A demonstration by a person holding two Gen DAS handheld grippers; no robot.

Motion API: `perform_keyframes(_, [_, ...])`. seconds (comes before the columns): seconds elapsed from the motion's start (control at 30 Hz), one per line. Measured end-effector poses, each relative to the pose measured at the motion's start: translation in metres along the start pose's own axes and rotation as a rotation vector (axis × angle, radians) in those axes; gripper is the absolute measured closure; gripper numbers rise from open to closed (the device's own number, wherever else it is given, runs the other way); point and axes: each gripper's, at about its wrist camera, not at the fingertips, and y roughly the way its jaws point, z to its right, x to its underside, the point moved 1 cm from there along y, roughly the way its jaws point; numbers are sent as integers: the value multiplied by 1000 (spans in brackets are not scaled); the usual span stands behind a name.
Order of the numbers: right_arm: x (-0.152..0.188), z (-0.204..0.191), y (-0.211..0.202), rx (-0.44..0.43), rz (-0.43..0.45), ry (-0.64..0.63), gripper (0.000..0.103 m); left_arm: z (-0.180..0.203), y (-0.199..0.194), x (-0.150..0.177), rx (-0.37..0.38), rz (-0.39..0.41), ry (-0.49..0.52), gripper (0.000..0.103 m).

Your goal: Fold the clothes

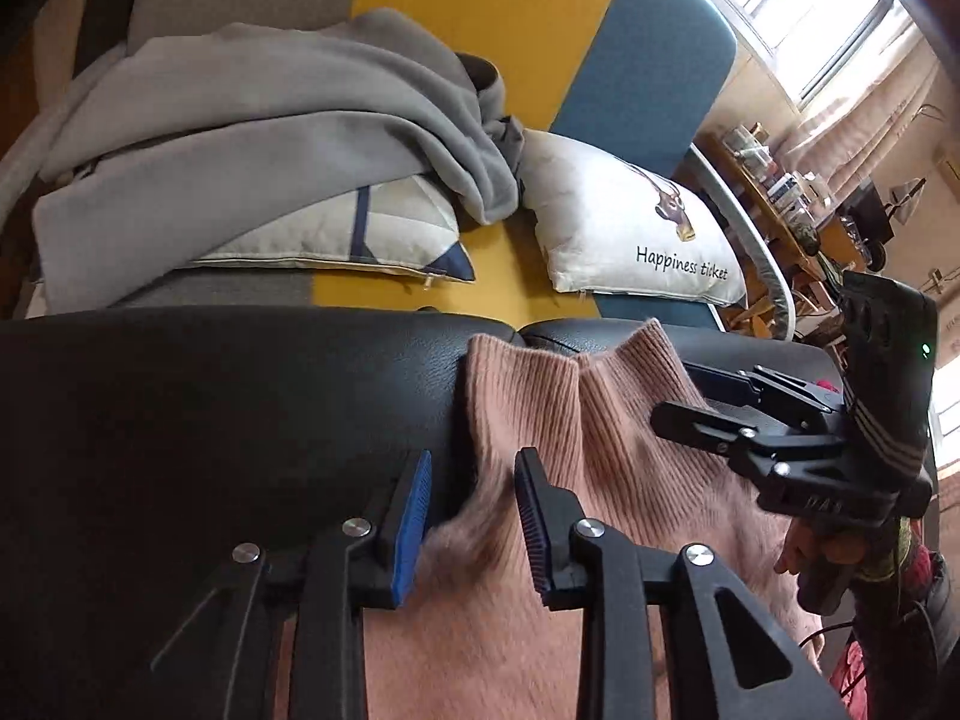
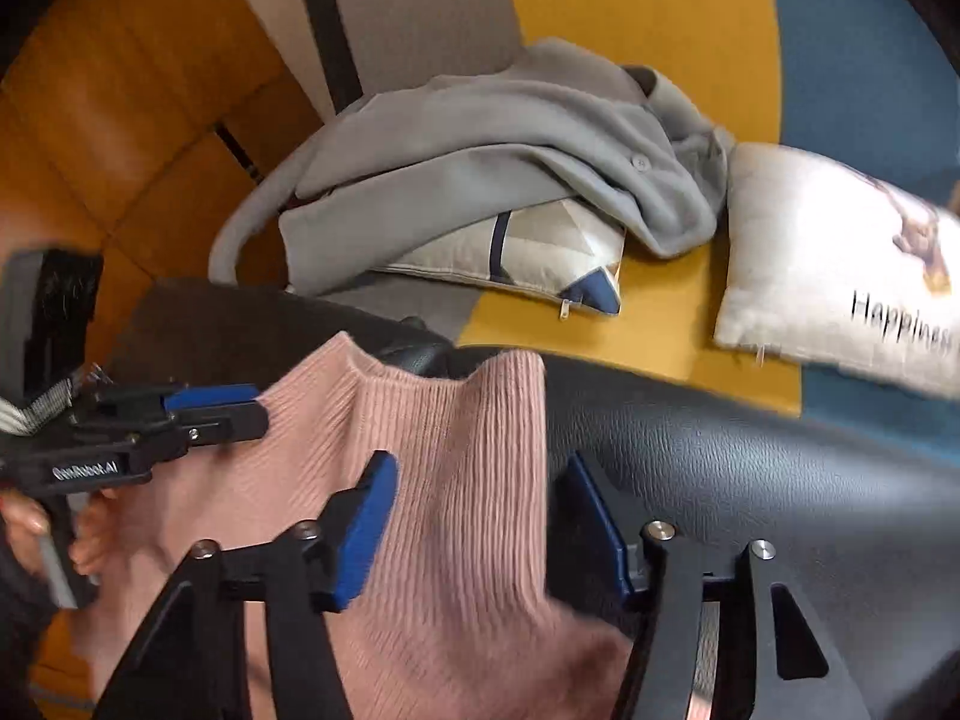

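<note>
A pink ribbed sweater (image 1: 540,414) lies collar-up over a black leather surface (image 1: 210,420); it also fills the middle of the right wrist view (image 2: 444,450). My left gripper (image 1: 474,516) stands partly open over the sweater's left edge, and blurred fabric lies between its blue pads (image 1: 411,534). My right gripper (image 2: 474,522) is open wide astride the sweater's right edge, its right pad just off the fabric. Each gripper shows in the other's view: the right one (image 1: 690,405) over the far shoulder, the left one (image 2: 252,405) at the opposite shoulder.
Behind the leather surface is a sofa in yellow (image 1: 480,30), blue and grey. On it lie a grey garment (image 1: 270,108) over a patterned cushion (image 1: 360,234) and a white "Happiness ticket" cushion (image 1: 630,222). A cluttered shelf (image 1: 780,198) stands far right.
</note>
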Motion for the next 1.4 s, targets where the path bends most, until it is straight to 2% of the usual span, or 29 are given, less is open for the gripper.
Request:
perform_keyframes(0.03, [0, 1, 1, -5, -1, 6, 84, 4, 2, -1, 6, -5, 16, 77])
perform_keyframes(0.07, [-1, 1, 2, -10, -1, 12, 95, 10, 5, -2, 10, -16, 34, 85])
perform_keyframes(0.13, [1, -1, -4, -12, 18, 0, 95, 20, 2, 0, -15, 2, 75, 98])
perform_keyframes(0.2, [3, -5, -15, -23, 51, -9, 95, 27, -14, 7, 6, 63, 91, 98])
perform_keyframes(0.3, [13, -20, -55, -76, 150, -25, 96, 37, -54, 29, 55, 154, 108, 98])
perform_keyframes(0.4, [38, -35, -97, -137, 221, -43, 96, 45, -91, 59, 79, 218, 134, 98])
perform_keyframes(0.5, [76, -44, -125, -167, 244, -46, 96, 51, -110, 92, 79, 235, 145, 98])
perform_keyframes(0.63, [129, -44, -129, -164, 190, -11, 96, 54, -111, 129, 59, 201, 145, 97])
perform_keyframes(0.73, [155, -43, -128, -153, 143, 9, 90, 48, -107, 152, 49, 166, 110, 97])
perform_keyframes(0.77, [161, -42, -130, -152, 127, 20, 84, 44, -107, 160, 49, 156, 95, 97])
perform_keyframes(0.9, [177, -43, -143, -133, 102, 22, 52, 28, -110, 186, 59, 135, 15, 97])
perform_keyframes(1.03, [176, -55, -160, -124, 152, 6, 51, 23, -121, 190, 111, 171, -70, 95])
perform_keyframes(1.1, [168, -67, -155, -122, 171, -5, 51, 38, -122, 182, 130, 197, -55, 92])
perform_keyframes(1.17, [160, -80, -142, -135, 162, -17, 51, 61, -117, 170, 118, 203, -3, 90])
perform_keyframes(1.23, [157, -90, -123, -128, 128, -33, 51, 74, -103, 169, 94, 173, 25, 90])
perform_keyframes(1.33, [170, -89, -93, -44, 39, -17, 53, 64, -88, 185, 63, 162, 6, 90])
perform_keyframes(1.4, [185, -83, -94, -48, 97, -16, 53, 55, -79, 197, 43, 158, -13, 90])
